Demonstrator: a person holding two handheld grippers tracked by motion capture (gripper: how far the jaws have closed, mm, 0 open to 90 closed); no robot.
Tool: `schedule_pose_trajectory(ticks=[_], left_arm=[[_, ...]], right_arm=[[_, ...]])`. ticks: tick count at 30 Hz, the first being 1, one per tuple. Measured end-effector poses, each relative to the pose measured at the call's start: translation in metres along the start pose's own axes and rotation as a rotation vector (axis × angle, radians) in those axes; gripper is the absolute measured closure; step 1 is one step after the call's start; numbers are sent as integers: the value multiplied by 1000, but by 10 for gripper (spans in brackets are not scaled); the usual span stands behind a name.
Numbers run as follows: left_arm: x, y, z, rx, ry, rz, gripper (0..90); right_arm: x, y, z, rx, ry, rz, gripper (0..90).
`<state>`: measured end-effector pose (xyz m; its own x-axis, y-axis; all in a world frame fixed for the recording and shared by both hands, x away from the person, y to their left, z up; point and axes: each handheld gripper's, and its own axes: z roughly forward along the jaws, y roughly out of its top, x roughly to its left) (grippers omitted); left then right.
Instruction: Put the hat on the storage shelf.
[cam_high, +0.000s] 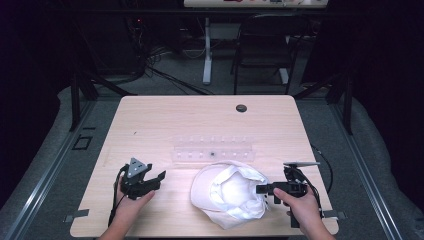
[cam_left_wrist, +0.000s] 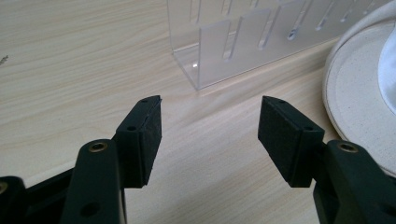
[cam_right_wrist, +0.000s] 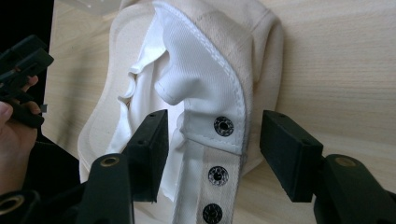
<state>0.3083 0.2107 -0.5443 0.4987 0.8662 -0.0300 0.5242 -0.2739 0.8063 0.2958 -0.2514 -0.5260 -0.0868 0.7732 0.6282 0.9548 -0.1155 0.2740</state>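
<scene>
Cap (cam_high: 230, 192): upside down on table (cam_high: 165, 117), snap strap (cam_right_wrist: 217, 154) showing.
Right gripper (cam_right_wrist: 212, 149): jaws wide, straddling strap, not gripping.
Left gripper (cam_left_wrist: 210, 135): released, empty, near clear rack (cam_left_wrist: 243, 42).

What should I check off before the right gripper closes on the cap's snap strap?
1. Right gripper open: ok.
2. Snap strap of the cap between its fingers: ok.
3. Fingers not yet pressing the strap: ok.
4. Left gripper open and holding nothing: ok.
5. Clear rack apart from the cap: cannot tell, the rim lies close against it.
</scene>
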Motion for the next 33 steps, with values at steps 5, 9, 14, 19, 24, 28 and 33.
schedule_pose_trajectory(ticks=[5,9,14,19,24,28,33], left_arm=[[0,0,0,-2,2,-1,403],[0,0,0,-1,-1,0,403],[0,0,0,-5,1,0,402],[0,0,0,-1,1,1,403],[0,0,0,0,2,0,403],[0,0,0,1,2,3,402],[0,0,0,-1,3,3,402]], right_arm=[[2,0,11,26,8,2,426],[4,0,15,39,13,1,426],[9,1,11,30,40,3,430],[14,5,1,34,76,-13,443],[19,8,-5,26,92,-2,500],[22,10,-7,34,106,9,543],[24,12,-10,31,115,24,648]])
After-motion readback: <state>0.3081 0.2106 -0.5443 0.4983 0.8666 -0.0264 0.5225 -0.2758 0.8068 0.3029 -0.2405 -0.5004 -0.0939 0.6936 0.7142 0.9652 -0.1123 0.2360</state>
